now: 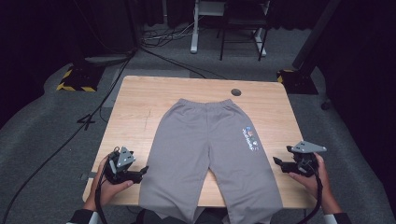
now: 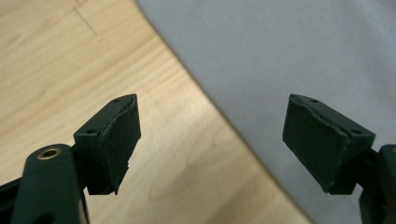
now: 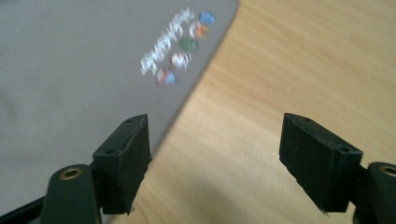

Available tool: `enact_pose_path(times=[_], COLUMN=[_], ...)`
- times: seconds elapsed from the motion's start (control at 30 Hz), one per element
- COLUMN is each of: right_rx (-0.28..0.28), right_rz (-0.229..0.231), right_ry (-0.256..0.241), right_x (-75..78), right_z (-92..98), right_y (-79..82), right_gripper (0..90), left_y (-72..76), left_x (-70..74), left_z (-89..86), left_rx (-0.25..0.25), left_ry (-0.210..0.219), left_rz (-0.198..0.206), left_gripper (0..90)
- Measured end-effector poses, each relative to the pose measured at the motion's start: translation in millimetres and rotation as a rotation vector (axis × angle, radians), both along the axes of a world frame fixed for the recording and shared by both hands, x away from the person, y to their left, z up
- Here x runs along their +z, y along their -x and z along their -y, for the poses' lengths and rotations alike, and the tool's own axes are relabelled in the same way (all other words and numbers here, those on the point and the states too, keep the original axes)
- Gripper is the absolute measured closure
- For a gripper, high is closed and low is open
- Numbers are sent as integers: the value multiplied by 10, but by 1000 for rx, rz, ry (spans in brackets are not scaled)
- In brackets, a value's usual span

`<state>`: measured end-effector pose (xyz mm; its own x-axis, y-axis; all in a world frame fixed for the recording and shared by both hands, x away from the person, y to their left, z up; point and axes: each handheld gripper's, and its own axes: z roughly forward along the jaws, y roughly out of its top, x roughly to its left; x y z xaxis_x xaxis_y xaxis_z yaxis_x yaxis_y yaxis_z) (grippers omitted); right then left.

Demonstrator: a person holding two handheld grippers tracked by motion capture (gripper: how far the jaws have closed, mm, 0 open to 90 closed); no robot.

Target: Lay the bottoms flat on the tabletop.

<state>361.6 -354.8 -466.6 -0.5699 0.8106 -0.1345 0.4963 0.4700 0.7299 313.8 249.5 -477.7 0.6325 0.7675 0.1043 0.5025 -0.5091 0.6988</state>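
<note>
A pair of grey trousers [image 1: 210,149] lies flat in the middle of the wooden table [image 1: 140,102], its long axis running from the far edge toward the person: waistband at the far side, legs pointing to the near edge and hanging over it. A small printed logo [image 1: 250,138] sits on the right leg. The left gripper [image 1: 140,171] hovers at the left leg's outer edge, jaws spread wide, holding nothing. The right gripper [image 1: 278,162] hovers over bare wood just beside the right leg, jaws likewise wide apart and empty. Grey carpet [image 1: 42,130] with cables surrounds the table in a dark room.
</note>
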Motion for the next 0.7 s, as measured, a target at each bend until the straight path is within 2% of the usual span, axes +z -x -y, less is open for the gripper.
enact_pose_path(times=[0.1,0.23,0.33,0.43,0.53,0.63,0.7], right_rx=[-11,-25,-24,-15,12,3,-2], right_rz=[-18,-37,-43,-28,-43,-58,-65], right_ry=[-22,-65,-82,-81,-86,-107,-113], right_x=[-108,-252,-325,-335,-353,-361,-362], right_z=[119,249,283,286,280,297,308], right_y=[102,237,297,352,384,397,390], right_gripper=[255,251,248,246,225,223,223], left_y=[49,126,177,212,214,214,221], left_x=[-75,-149,-185,-211,-237,-267,-292], left_z=[-52,-139,-192,-235,-256,-277,-296], left_rx=[-9,-26,-7,7,15,22,20], left_ry=[-23,9,29,52,46,86,103], left_rz=[-22,-55,-61,-67,-74,-79,-63], left_gripper=[179,176,174,172,171,163,154])
